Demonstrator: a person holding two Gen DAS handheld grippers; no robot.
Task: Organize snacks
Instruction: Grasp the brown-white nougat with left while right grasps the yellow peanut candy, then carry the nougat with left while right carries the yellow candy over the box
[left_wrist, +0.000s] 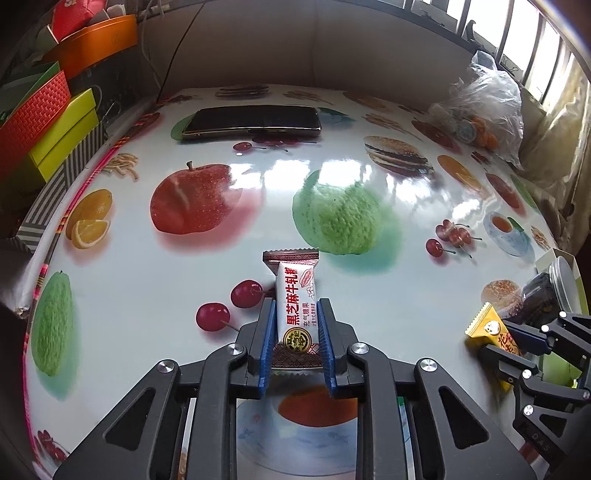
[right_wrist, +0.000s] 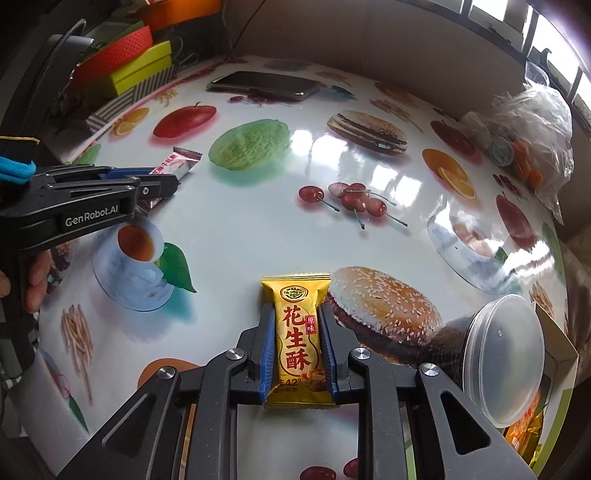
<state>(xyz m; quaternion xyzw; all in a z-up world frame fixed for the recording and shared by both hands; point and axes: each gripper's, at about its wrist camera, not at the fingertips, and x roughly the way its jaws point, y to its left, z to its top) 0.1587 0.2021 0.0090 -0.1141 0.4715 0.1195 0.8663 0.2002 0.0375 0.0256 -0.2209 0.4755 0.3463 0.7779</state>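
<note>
- your left gripper (left_wrist: 297, 325) clamps the white candy (left_wrist: 296, 302) lengthwise, ready to lift off the table (left_wrist: 258, 206).
- your right gripper (right_wrist: 297, 343) pinches the yellow candy (right_wrist: 297, 332) likewise, seemingly bound for the box (right_wrist: 557, 354) nearby.

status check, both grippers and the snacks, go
Left gripper shut on white-and-brown nougat packet. Right gripper shut on yellow peanut-crisp packet. Clear plastic jar lying right of it.

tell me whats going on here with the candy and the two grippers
A person is sorting snacks with two handheld grippers on a fruit-print table. The left gripper is shut on a white candy bar; the right gripper clamps a yellow peanut snack. Both packets lie low over the table.
</note>
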